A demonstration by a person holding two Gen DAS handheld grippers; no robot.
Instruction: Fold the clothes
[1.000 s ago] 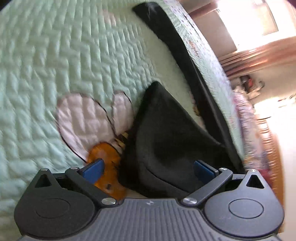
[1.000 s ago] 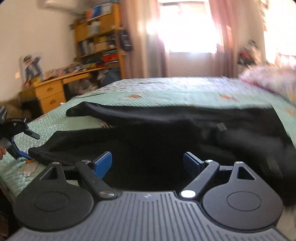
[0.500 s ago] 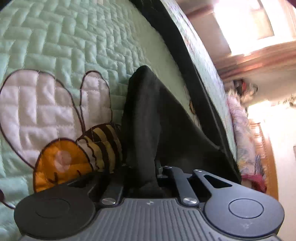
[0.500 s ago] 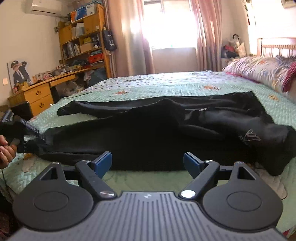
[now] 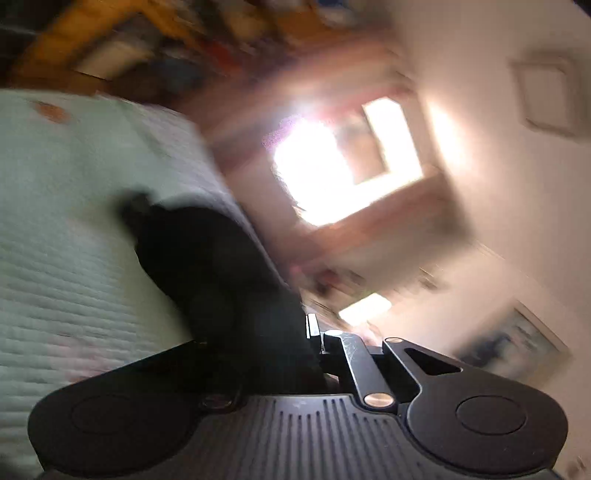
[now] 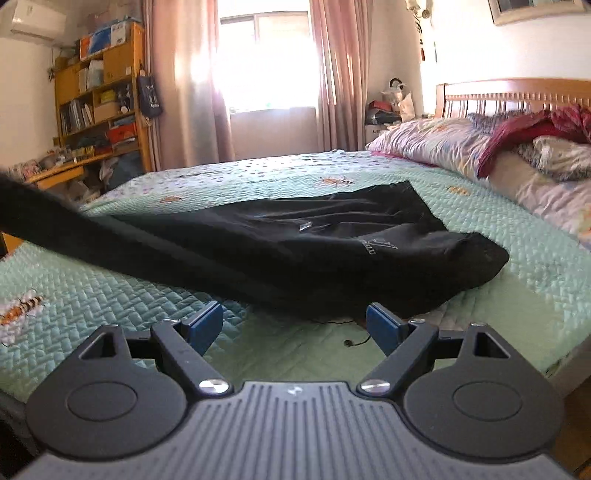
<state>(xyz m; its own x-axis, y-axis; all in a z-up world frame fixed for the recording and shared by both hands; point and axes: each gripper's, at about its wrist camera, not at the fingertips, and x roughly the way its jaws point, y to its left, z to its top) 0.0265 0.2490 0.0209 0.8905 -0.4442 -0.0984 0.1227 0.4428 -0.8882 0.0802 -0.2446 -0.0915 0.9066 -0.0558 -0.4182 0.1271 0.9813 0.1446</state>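
left tool [image 5: 291, 354] is clamped tight on a bunch of the black pants [image 5: 221, 266] w/ the view tilted & blurry, right tool [image 6: 295, 326] sits w/ both blue pads [image 6: 205, 325] spread wide apart, nothing btwn them, pointing slightly down

Bedroom, sunlit. Far centre, a bright window [image 6: 266, 62] between pink curtains [image 6: 184, 77]. Far left, a wooden bookshelf [image 6: 103, 85] crammed with boxes and books, an air conditioner [image 6: 35, 18] high on the white wall. Filling the middle, a bed [image 6: 110, 295] under a mint quilted cover. Far right, a slatted wooden headboard [image 6: 513, 96], with floral pillows [image 6: 436, 140] in front.
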